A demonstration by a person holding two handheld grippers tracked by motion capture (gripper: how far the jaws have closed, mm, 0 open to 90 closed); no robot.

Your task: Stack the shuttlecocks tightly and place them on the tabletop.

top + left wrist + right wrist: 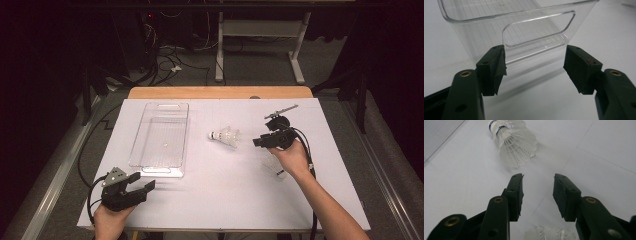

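High view: the shuttlecock (pixel 226 136) lay at mid-table, long axis crosswise, cork toward the clear tray (pixel 150 160); the right gripper (pixel 256 142) pointed at its skirt.
Left gripper view: the left gripper (pixel 534 65) gaped empty before the tray's handle.
Right gripper view: jaws parted, holding nothing; shuttlecock just ahead, cork pointing away.

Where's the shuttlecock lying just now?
In the high view, the shuttlecock lies on its side mid-table, between the clear tray on its left and the right gripper, whose open jaws point at it.
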